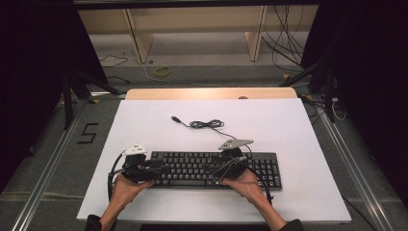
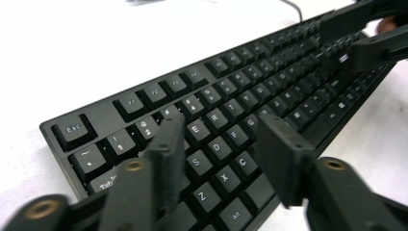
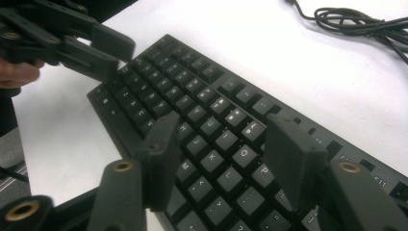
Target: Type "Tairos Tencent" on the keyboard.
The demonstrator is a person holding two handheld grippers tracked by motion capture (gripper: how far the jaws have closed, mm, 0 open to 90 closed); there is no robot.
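The black keyboard [image 1: 214,168] lies flat near the table's front edge, no key visibly pressed. Left gripper [image 2: 223,144] hovers spread over its letter keys, right gripper [image 3: 226,144] likewise; typing looks barely begun.

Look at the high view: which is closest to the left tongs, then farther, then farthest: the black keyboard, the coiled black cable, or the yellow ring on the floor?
1. Black keyboard, right beside the left tongs.
2. Coiled black cable, mid-table, beyond the keyboard.
3. Yellow ring, on the floor past the table.
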